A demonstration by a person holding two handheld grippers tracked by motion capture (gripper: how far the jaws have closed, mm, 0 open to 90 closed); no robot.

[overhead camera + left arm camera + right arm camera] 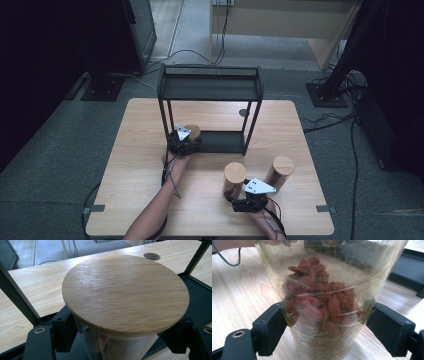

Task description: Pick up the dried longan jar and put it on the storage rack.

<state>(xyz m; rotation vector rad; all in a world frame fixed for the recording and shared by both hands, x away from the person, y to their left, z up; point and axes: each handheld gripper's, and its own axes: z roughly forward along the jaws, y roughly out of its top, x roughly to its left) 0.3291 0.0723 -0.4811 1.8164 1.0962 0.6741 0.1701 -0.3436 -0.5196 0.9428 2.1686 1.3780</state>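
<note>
1. A clear jar with a wooden lid [125, 293] stands at the left end of the black rack's [210, 85] lower shelf, just left of centre in the high view, with the left gripper [184, 143] clamped on its body right under the lid.

2. In the left gripper view the lid spreads across the middle of the frame, and the two black jaws press on the clear wall from the lower left and lower right.

3. The wall looks stiff, smooth and likely slippery, and breakable if it is glass. The lid appears only seated on top, so the sound grip is on the body below it, never on the lid itself.

4. A second jar [324, 305], loaded with red dried pieces, sits between the right gripper's [248, 200] jaws at lower centre of the right gripper view. The jaws flank its lower wall closely; whether they press on it cannot be told.

5. In the high view this jar [234, 176] stands on the table [140, 165] at lower centre right, just ahead of the right gripper, with a third jar [280, 171] near it on the right.

6. With their contents the jars probably carry moderate weight; held low on the wall they may tip, so a level, upright carry seems wise.
</note>
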